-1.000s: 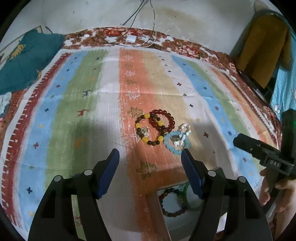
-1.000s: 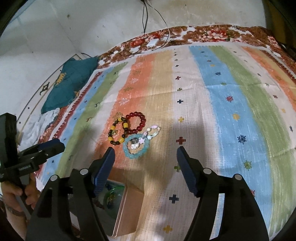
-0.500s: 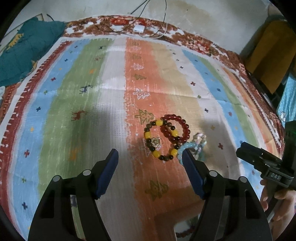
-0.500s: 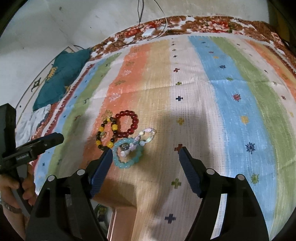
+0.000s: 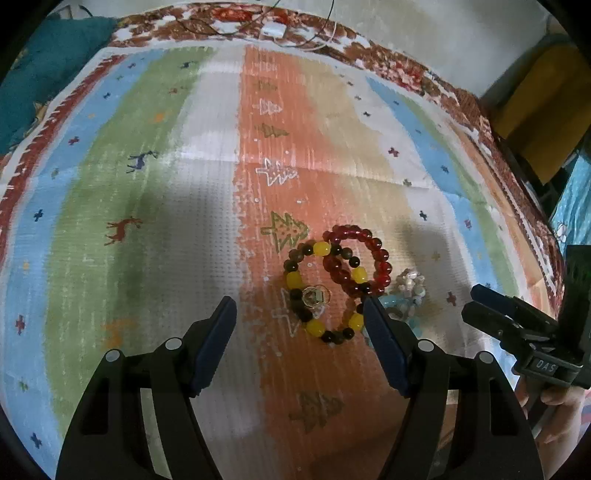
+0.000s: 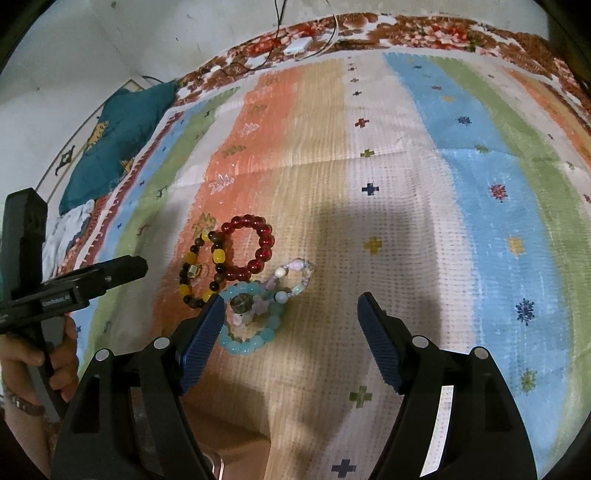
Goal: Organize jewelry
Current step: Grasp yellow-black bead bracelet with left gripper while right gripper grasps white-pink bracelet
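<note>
A cluster of bracelets lies on the striped cloth (image 5: 184, 206). A red bead bracelet (image 5: 382, 258) overlaps a brown and yellow bead bracelet (image 5: 293, 280) with a small ring (image 5: 314, 295) inside it. A light blue bead bracelet (image 6: 255, 341) with a metal ring (image 6: 242, 301) and a pale crystal bracelet (image 6: 295, 275) lie beside them. My left gripper (image 5: 299, 314) is open just above the brown and yellow bracelet. My right gripper (image 6: 290, 310) is open, its left finger by the blue bracelet.
A teal cushion (image 6: 122, 133) lies at the cloth's far left edge. A white charger and cables (image 5: 275, 27) lie at the far edge. A box corner (image 6: 240, 454) shows under my right gripper. Yellow fabric (image 5: 535, 107) hangs at the right.
Both grippers have moved forward and down toward the bracelets, which now look larger and closer. The box with bracelets has slipped out of the left wrist view.
</note>
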{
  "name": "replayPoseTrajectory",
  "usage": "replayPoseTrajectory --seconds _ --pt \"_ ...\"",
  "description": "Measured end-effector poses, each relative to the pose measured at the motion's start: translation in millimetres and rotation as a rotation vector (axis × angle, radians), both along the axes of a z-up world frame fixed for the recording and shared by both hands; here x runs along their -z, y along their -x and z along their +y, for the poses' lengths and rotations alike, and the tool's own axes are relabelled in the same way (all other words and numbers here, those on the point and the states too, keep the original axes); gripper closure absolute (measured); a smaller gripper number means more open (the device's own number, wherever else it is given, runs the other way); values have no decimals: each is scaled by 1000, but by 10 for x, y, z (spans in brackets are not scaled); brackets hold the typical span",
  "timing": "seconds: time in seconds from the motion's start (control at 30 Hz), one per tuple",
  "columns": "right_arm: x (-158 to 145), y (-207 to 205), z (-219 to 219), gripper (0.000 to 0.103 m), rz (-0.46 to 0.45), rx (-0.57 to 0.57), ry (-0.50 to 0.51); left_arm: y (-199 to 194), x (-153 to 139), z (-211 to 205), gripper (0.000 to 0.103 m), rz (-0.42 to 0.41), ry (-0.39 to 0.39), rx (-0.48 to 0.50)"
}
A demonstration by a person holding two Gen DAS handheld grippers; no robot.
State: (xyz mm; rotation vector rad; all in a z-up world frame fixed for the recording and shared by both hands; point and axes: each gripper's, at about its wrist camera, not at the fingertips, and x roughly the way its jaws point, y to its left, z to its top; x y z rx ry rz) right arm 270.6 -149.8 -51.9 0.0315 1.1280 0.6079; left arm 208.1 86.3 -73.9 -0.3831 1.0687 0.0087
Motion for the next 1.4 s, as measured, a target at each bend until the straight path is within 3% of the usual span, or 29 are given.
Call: replayPoseTrajectory --seconds 0.2,0.6,0.87,1.17,1.4 --pt "126 -124 33 29 56 10 1 -125 72 -22 32 20 -3 17" --pt "256 -264 94 29 73 15 52 -273 189 -48 32 55 -41 43" --pt "335 -351 131 29 67 26 93 -352 251 5 31 55 -116 11" --pt "412 -440 199 29 47 31 141 -425 327 -9 31 79 -129 38" --pt "438 -446 268 29 15 18 186 -472 361 -56 32 76 -209 33"
